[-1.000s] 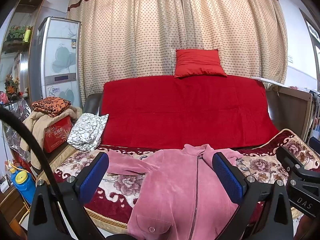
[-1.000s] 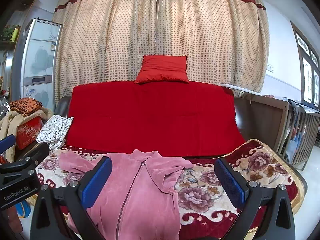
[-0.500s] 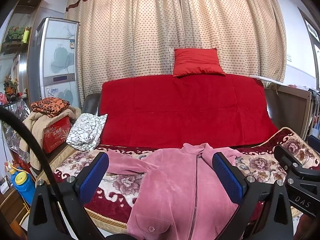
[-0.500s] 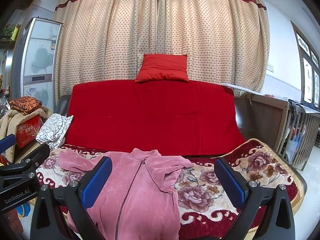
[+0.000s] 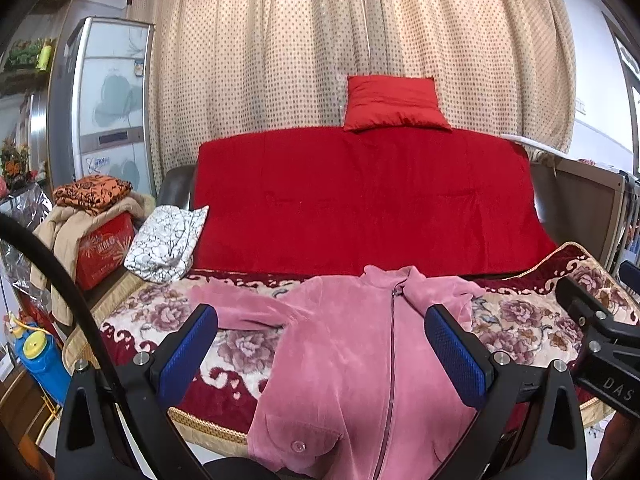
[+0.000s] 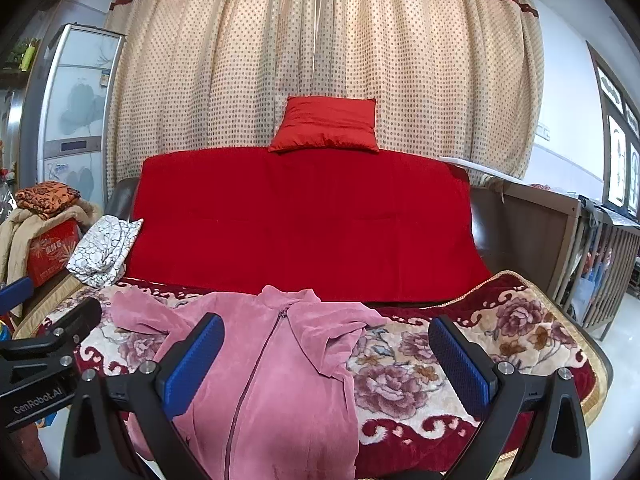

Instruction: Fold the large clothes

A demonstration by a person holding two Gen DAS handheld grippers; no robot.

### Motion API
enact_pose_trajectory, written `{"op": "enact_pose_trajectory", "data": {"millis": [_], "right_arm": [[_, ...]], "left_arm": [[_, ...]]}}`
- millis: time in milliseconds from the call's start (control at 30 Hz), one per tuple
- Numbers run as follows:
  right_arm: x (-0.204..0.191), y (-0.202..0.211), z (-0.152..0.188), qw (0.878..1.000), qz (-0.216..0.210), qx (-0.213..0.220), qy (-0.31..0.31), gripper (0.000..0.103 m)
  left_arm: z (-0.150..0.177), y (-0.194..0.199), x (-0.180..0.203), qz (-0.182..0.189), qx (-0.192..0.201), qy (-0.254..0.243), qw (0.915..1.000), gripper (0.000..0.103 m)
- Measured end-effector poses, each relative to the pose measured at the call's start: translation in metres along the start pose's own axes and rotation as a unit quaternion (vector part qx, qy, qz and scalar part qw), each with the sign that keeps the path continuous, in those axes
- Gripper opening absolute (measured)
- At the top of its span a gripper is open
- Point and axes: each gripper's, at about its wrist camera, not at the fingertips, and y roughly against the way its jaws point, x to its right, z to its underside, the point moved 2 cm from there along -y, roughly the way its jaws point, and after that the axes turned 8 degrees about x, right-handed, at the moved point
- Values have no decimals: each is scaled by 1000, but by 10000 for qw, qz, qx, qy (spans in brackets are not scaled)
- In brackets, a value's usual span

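A pink velvet zip jacket lies front-up on the sofa's floral seat blanket, collar toward the backrest, its left sleeve stretched out to the left and its hem hanging over the front edge. It also shows in the right wrist view, with its right sleeve folded across the chest. My left gripper is open and empty, held above the jacket's body. My right gripper is open and empty, above the jacket's right side and the floral blanket.
A red throw covers the sofa back, with a red cushion on top. A white patterned cloth lies on the left armrest. A pile of clothes on a red box stands left. A wooden cabinet stands right.
Both grippers have drifted slightly toward the sofa. The jacket has not moved and both grippers have stayed open.
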Motion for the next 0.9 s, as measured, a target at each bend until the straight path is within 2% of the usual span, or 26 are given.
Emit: {"op": "enact_pose_trajectory", "data": {"millis": [367,600,900], "right_arm": [[0,-5,3,10000,7,-37,12,103],[1,-17,11,9998,11,-207,30,103],[-1,-19,14,9997,-2,-240,58,103]], "left_arm": [[3,-5,-2,-64,-48,-7,10000,103],[13,-20,-3,-92,-327,-1,9994,103],[9,-14,-2,-83,-197,-3,9998,103]]}}
